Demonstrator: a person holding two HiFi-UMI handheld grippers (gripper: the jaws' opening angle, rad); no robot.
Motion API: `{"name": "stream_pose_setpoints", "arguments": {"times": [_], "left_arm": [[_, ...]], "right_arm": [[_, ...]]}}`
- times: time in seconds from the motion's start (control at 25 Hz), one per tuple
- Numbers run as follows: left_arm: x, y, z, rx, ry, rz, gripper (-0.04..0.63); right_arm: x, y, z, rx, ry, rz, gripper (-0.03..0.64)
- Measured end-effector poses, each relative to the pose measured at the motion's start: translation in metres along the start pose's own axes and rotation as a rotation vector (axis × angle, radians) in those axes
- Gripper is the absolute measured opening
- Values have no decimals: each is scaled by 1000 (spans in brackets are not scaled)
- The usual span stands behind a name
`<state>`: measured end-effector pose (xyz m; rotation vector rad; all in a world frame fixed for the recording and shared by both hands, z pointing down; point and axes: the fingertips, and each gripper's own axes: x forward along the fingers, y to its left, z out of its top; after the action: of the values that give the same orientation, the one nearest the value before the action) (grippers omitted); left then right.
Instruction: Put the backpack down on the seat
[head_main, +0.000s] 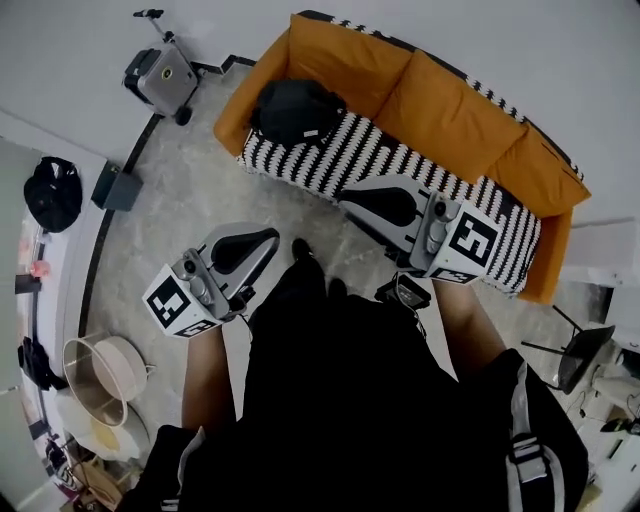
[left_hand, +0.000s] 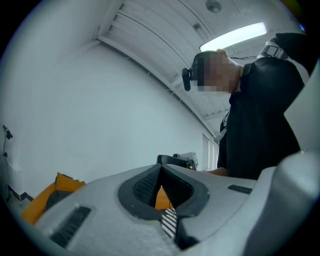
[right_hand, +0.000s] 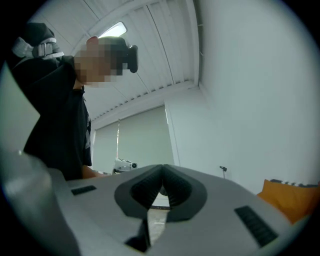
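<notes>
A black backpack (head_main: 297, 110) lies on the left end of the sofa's black-and-white striped seat (head_main: 400, 165), against the orange back cushions (head_main: 440, 105). Both grippers are held up in front of the person's body, well short of the sofa and apart from the backpack. In the head view the left gripper (head_main: 270, 238) has its jaws together with nothing between them. The right gripper (head_main: 348, 196) is shut and empty too, over the seat's front edge. The left gripper view shows the left gripper (left_hand: 161, 174) pointing upward, with a sliver of sofa behind. In its own view the right gripper (right_hand: 162, 172) is shut as well.
A grey wheeled case (head_main: 160, 75) stands on the floor left of the sofa, with a dark box (head_main: 118, 187) nearer. A black bag (head_main: 52, 192) and a round basket (head_main: 105, 375) are at the left. A black stand (head_main: 585, 355) is at the right.
</notes>
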<state>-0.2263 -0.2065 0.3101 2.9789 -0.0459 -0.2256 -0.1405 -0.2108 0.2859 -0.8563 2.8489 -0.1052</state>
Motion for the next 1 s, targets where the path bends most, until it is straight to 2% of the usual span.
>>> {"name": "stream_pose_setpoints", "arguments": {"times": [0.12,0.32,0.48,0.6,0.76,1.0], "left_arm": [[8,-32,-19,-17,60,-25,21],[20,-71,-31,-19,108,-81,21],[19,-89,-23,-30,95,-125,21],[16,-90,-19,-5,110,-138,21],[11,-94,-14,-9,103,-155,21],[-23,-110,-11,-24,98,-183,21]], "right_arm": [[-34,29,-12,23,8,-20,26],[-64,59,-17,11,10,-19,26],[-69,78,-12,-5,-15,-41,28],[-72,87,-10,-5,-19,-75,28],[-75,98,-4,-9,-20,-117,26],[-53,127,-8,-2,-9,-144,26]]}}
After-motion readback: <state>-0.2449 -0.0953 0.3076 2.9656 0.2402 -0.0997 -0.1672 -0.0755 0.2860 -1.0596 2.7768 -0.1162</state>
